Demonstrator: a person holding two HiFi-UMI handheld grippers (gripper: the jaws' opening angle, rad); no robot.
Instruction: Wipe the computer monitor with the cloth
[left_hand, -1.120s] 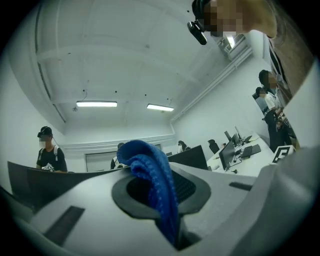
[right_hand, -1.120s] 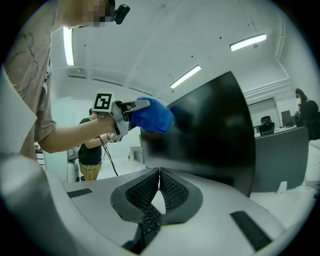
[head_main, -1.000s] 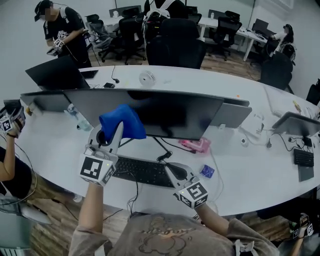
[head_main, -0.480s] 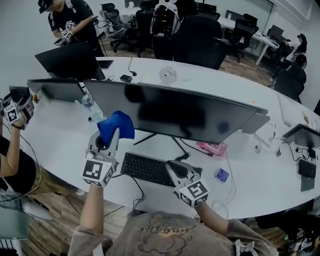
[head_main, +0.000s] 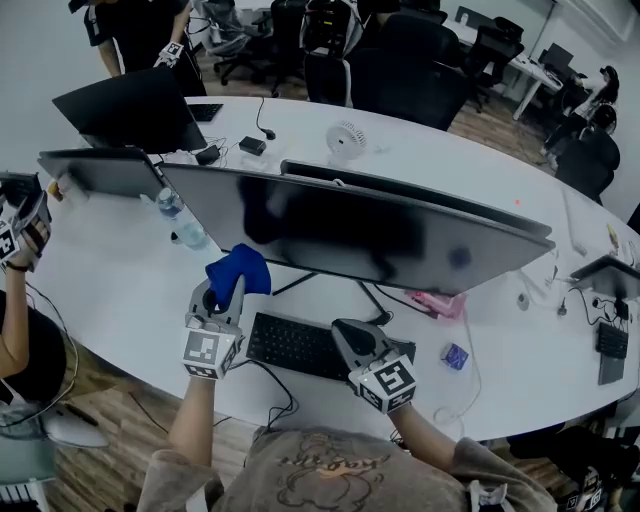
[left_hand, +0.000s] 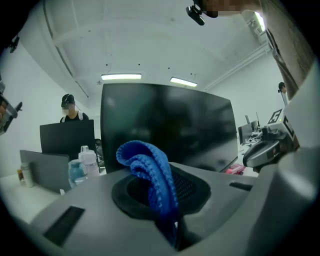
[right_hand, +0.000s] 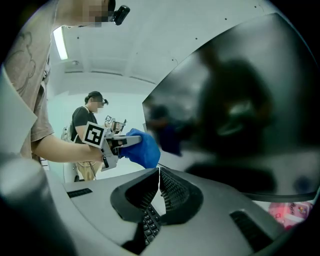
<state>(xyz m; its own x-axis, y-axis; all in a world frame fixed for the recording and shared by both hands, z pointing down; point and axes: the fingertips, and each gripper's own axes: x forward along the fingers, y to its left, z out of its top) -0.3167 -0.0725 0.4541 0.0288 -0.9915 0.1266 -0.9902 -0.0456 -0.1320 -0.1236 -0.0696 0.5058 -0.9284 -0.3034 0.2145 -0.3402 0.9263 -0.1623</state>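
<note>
The wide dark monitor stands across the middle of the white table. My left gripper is shut on a blue cloth, which is bunched just below the screen's lower left corner, apart from the glass. In the left gripper view the cloth folds out of the shut jaws with the monitor behind it. My right gripper hovers over the black keyboard, shut and holding nothing. In the right gripper view its tips meet above the keyboard, under the monitor.
A water bottle stands left of the monitor, beside a second screen and a laptop. A small fan sits behind. A pink item and a blue packet lie to the right. Another person's gripper is at far left.
My left gripper has carried the cloth down and left, off the screen's face to below its lower left corner. The right gripper has stayed over the keyboard.
</note>
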